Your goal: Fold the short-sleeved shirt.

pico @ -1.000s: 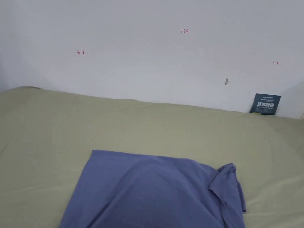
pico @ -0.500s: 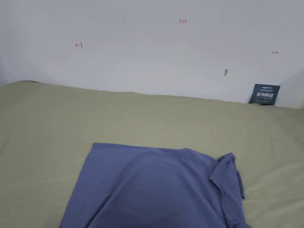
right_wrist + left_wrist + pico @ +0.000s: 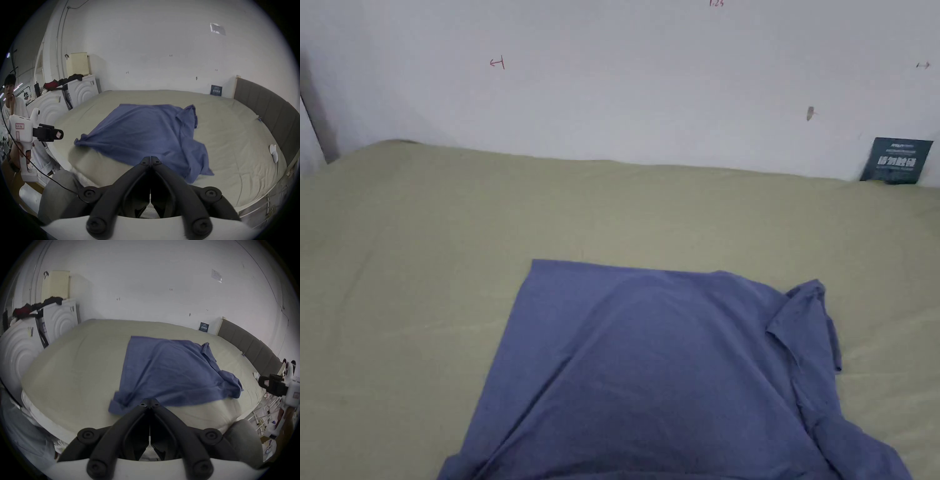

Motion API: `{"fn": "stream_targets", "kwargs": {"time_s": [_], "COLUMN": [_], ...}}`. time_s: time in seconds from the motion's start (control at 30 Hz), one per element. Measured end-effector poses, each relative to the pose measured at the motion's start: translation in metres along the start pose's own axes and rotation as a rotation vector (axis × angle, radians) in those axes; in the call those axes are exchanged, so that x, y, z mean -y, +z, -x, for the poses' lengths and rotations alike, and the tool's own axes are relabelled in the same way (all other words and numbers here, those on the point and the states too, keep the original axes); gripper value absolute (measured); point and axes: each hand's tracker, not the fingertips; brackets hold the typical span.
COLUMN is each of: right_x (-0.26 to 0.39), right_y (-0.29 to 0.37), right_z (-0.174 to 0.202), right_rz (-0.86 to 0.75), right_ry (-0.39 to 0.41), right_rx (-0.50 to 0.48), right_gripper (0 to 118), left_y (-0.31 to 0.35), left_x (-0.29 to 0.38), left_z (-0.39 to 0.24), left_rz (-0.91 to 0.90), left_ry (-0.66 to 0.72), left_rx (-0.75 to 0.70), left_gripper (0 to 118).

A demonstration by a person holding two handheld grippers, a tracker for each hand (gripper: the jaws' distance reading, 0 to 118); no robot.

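A white wall (image 3: 650,94) rises behind a wide bed (image 3: 412,262) covered in a pale green sheet, and on that sheet we find the blue short-sleeved shirt (image 3: 662,375), spread near the bed's front edge. In the head view its far hem lies straight and flat, one sleeve (image 3: 809,319) is folded back on the right, and the body shows soft diagonal creases.

From the left gripper view we see the shirt's (image 3: 165,368) near left corner bunched and rolled close to the bed's edge, just beyond the left tool (image 3: 150,402), whose jaws are pressed together at the tips with no cloth between them. The same view shows the right tool (image 3: 266,382) farther off at the right edge, held above the bed's corner; we cannot judge its jaws from there.

The right gripper view shows the shirt (image 3: 146,133) from the other side: its near right part is rumpled and trails towards the mattress edge. The right tool's (image 3: 151,160) jaws meet at the tips, over the cloth, pinching nothing that we can see. At the left of this view a hand (image 3: 19,151) holds the left tool (image 3: 48,134) clear of the bed.

A dark card (image 3: 895,161) leans against the wall at the bed's far right, a grey padded headboard (image 3: 267,110) runs along the right side, and white cabinets (image 3: 81,91) stand to the left.
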Motion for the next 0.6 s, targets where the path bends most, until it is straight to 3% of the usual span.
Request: {"fn": "stream_targets", "kwargs": {"time_s": [0.13,0.33,0.37,0.4,0.43,0.5,0.6], "right_x": [0.013,0.008,0.006,0.005,0.002,-0.004,-0.012], "right_y": [-0.008,-0.012,-0.012,-0.013,-0.014,-0.015,-0.018], "right_z": [-0.004,-0.022,-0.024,-0.026,-0.028,-0.032,-0.035], "right_rz": [0.043,0.052,0.049,0.048,0.05,0.044,0.037], "right_ry": [-0.037,-0.086,-0.091,-0.093,-0.095,-0.102,-0.106], "right_rx": [-0.013,-0.004,0.0,0.002,0.002,0.007,0.001], "right_gripper": [0,0,0,0,0,0,0], "left_y": [-0.011,-0.057,-0.067,-0.075,-0.082,-0.089,-0.098], "left_x": [0.003,-0.013,-0.016,-0.017,-0.018,-0.016,-0.016], "left_z": [0.006,0.043,0.052,0.061,0.068,0.079,0.083], "left_rz": [0.072,0.17,0.205,0.226,0.268,0.243,0.229], "left_ry": [-0.011,0.169,0.227,0.304,0.385,0.513,0.49], "left_rx": [-0.077,-0.101,-0.096,-0.078,-0.06,-0.066,-0.139], "left_gripper": [0,11,24,55,72,81,94]}}
